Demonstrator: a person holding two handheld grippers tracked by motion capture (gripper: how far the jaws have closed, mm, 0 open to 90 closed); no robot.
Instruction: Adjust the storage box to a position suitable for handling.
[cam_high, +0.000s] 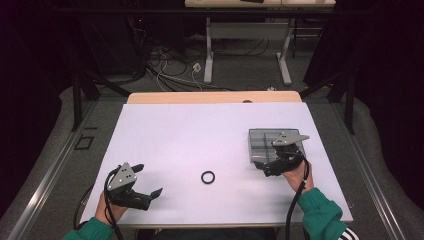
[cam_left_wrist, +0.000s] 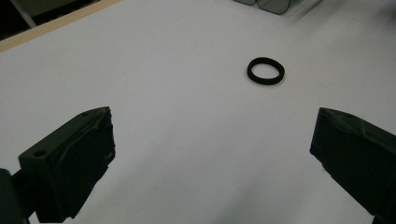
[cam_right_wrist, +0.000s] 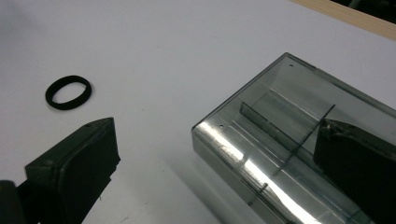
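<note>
Claws first: your left claw (cam_high: 149, 181) hangs with its jaws spread wide and nothing between them, low over the near left of the white counter (cam_high: 190, 135). Your right claw (cam_high: 264, 161) is also agape and empty, one jaw over the near edge of the clear smoky plastic compartment box (cam_high: 262, 142), the other outside it above the counter.

Between the two claws, well apart from each, the small black rubber ring (cam_high: 208, 177) lies flat, its hole facing straight up, with no long axis to speak of.

From your left gripper view the ring (cam_left_wrist: 265, 71) sits ahead and to the right. Your right gripper view adds the thin dividers inside the box (cam_right_wrist: 261, 135), with the ring (cam_right_wrist: 68, 92) off to the left.
</note>
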